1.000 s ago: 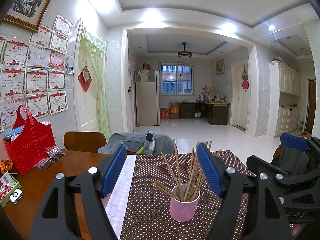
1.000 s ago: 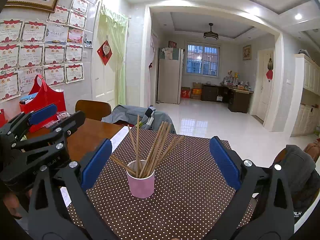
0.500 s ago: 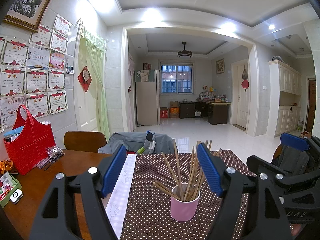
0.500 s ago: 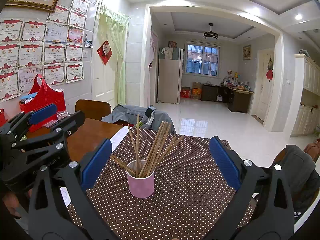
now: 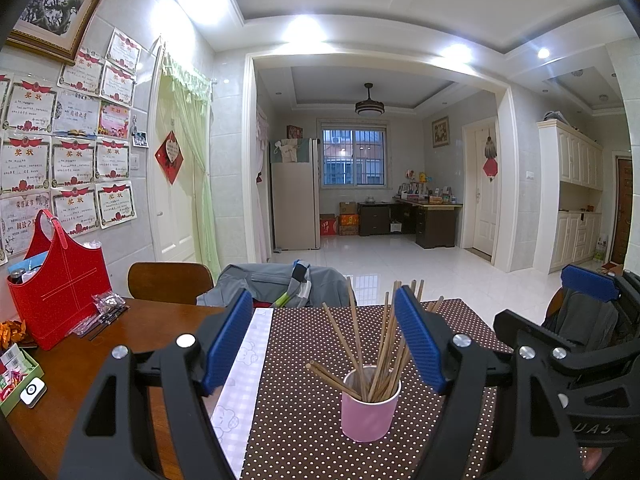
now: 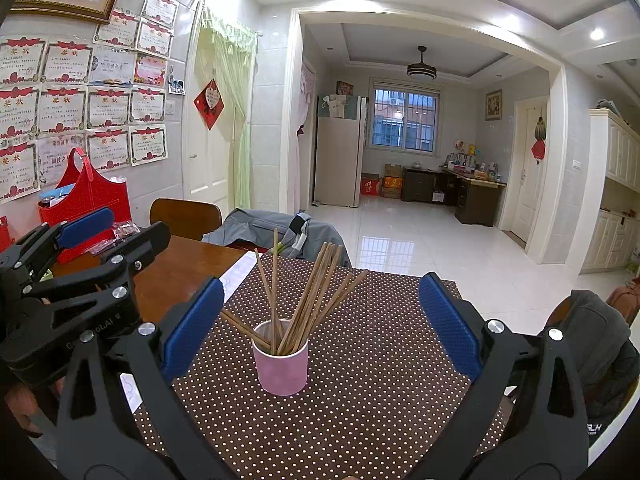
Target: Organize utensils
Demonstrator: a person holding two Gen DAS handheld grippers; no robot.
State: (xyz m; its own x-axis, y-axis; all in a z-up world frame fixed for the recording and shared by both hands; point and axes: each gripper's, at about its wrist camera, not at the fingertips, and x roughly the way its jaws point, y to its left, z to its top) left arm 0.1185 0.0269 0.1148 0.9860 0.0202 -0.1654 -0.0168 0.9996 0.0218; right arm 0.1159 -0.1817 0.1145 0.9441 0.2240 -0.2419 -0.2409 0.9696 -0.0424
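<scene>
On the near part of the wooden table [image 5: 80, 380], a brown cloth with white dots [image 6: 360, 400] is spread, and a pale patterned strip [image 5: 244, 364] is laid along its left edge. A pink cup [image 6: 282, 370] is seen upright on this cloth, filled with wooden chopsticks [image 6: 308, 304] that are fanned outward at differing angles (their lower ends are hidden inside the cup). The left gripper [image 5: 324, 344] is held with its blue pads spread wide, the cup framed between them but untouched; the right gripper [image 6: 320, 322] is likewise held wide apart and empty, with the cup between its pads. Bare cloth is left on every side of the cup, most of all to its right. Further left on the wood a red bag [image 5: 60, 284] is stood against the wall, near a small green tray [image 5: 22, 378] at the table's edge. Past the far edge, a chair [image 5: 170, 282] and a grey jacket [image 5: 260, 280] are found, then an open tiled floor [image 6: 420, 236] reaching to a fridge [image 6: 338, 156] and a barred window [image 6: 404, 122].
</scene>
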